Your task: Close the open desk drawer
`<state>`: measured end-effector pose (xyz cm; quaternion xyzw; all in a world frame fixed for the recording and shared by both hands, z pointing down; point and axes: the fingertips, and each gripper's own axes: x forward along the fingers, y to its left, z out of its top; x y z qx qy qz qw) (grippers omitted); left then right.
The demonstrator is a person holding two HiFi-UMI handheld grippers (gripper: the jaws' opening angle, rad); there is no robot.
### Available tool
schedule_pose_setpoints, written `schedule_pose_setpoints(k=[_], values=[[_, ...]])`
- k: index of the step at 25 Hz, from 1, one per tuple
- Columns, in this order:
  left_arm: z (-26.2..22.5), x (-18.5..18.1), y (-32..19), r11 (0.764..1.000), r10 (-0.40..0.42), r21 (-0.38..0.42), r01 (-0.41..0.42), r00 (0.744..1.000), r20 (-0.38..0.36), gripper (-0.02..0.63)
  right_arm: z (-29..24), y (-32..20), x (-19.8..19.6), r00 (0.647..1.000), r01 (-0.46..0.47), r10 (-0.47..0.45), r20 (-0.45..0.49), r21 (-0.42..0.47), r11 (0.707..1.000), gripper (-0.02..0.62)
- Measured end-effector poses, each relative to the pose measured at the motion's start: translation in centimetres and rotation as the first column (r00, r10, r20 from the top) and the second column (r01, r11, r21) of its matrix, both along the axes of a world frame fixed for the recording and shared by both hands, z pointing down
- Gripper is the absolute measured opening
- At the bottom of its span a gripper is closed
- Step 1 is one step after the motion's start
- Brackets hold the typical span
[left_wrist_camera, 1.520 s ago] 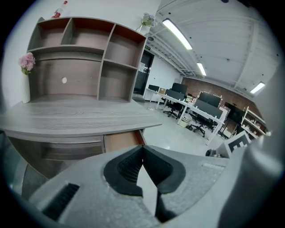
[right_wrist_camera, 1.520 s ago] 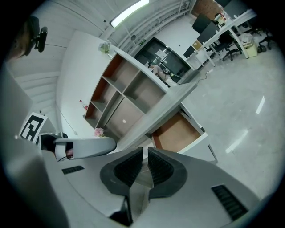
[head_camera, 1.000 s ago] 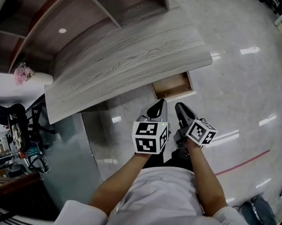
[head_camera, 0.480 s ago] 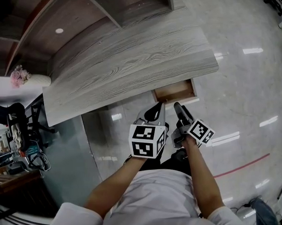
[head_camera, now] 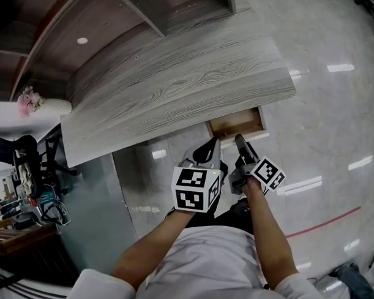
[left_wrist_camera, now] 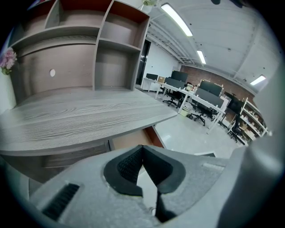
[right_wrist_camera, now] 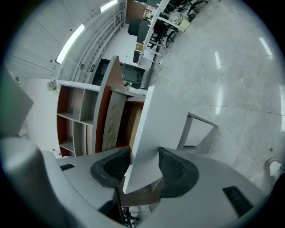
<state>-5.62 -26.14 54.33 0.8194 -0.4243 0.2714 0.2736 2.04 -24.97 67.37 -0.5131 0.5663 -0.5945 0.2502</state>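
Glossy pale floor (head_camera: pixel 320 110) fills the right side of the head view, w/ a red line (head_camera: pixel 327 216) across it near the person. A grey wood-grain counter (head_camera: pixel 172 85) runs from near left to far right, and a shelf unit (head_camera: pixel 109 20) w/ open cubbies stands along its far side. The drawer (head_camera: pixel 235 122) sticks out open under the counter's right end, brown inside, its white front toward the person. The right gripper (head_camera: pixel 241 144) is at that front. Its jaws have just been opening and stand wide, released, w/ the white front panel (right_wrist_camera: pixel 153 129) btwn the pads. Can't tell if either pad touches it. The left gripper (head_camera: pixel 209 146) hangs just left of the right one, short of the drawer, clenched tip to tip on nothing. Pink flowers (head_camera: pixel 29 98) sit at the far left, beyond the counter's end.
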Motion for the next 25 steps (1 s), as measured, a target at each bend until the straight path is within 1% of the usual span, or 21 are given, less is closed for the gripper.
schedule_pose_setpoints(k=[4, 8, 12, 17, 20, 25], values=[[-0.2, -0.1, 0.2, 1.0, 0.0, 0.004, 0.0, 1.0, 0.002, 0.003, -0.7, 0.1, 0.0, 1.0, -0.009, 0.009, 0.03, -0.01, 1.0, 0.175], [-0.6, -0.1, 0.4, 1.0, -0.009, 0.003, 0.009, 1.0, -0.004, 0.003, -2.4, -0.3, 0.1, 0.997, -0.02, 0.02, 0.069, 0.0, 1.0, 0.175], [-0.8, -0.1, 0.8, 1.0, -0.015, 0.003, 0.015, 1.0, -0.009, 0.003, -3.1, -0.3, 0.1, 0.996, -0.017, 0.017, 0.087, 0.004, 1.0, 0.175], [-1.0, -0.4, 1.0, 1.0, -0.028, 0.0, 0.028, 1.0, -0.015, 0.003, -5.0, -1.1, -0.1, 0.998, 0.008, -0.012, 0.061, 0.061, 0.998, 0.175], [-1.3, -0.4, 1.1, 0.999, -0.033, 0.004, 0.033, 0.999, -0.019, 0.003, -5.0, -1.0, -0.3, 0.998, 0.026, -0.029, 0.056, 0.053, 0.998, 0.173], [-2.0, -0.1, 0.7, 0.999, -0.036, 0.015, 0.037, 0.999, -0.04, 0.003, -5.1, -1.9, -0.4, 0.998, 0.022, -0.025, 0.049, 0.057, 0.998, 0.172]])
